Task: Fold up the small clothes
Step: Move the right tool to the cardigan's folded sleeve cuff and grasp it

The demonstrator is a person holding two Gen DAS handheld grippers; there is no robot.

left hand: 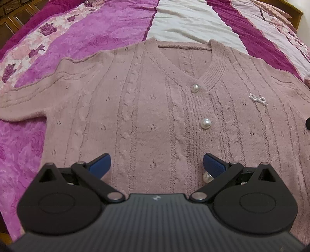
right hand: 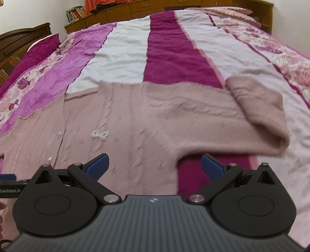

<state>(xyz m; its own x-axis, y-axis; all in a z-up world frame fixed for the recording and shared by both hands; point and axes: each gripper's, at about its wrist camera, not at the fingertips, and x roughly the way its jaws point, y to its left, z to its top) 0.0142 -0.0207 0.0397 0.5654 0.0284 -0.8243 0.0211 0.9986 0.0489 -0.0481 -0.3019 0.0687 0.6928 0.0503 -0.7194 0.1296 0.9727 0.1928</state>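
- One pink cardigan point(left hand: 147, 108), flat and face up on the striped bedspread point(left hand: 93, 34), neck end away from the cameras.
- Three pearl buttons down the cardigan's middle: top button point(left hand: 195, 88) just under the V neck, second button point(left hand: 205, 123) below it, third button point(left hand: 207, 177) partly hidden behind a blue pad.
- Small bead bow point(left hand: 258, 99) pinned on the cardigan's chest, off to one side of the buttons.
- Left gripper point(left hand: 157, 162) above the cardigan's lower front, near the button line, jaws spread wide, nothing between the blue pads point(left hand: 101, 164), not touching the knit as far as can be seen.
- One sleeve point(left hand: 23, 102) stretched out sideways from the cardigan, flat on the purple part of the bedspread.
- Right gripper point(right hand: 155, 164) over the cardigan's other side, by the underarm, jaws also spread wide and holding nothing.
- Other sleeve point(right hand: 213, 120) out sideways from the cardigan, with its cuff end point(right hand: 257, 100) folded back on top of itself.
- Right wrist view blurry, so small knit details hard to tell.
- Wooden cupboards point(right hand: 174, 5) and a pink pillow point(right hand: 222, 12) past the cardigan, at the far end of the bed.
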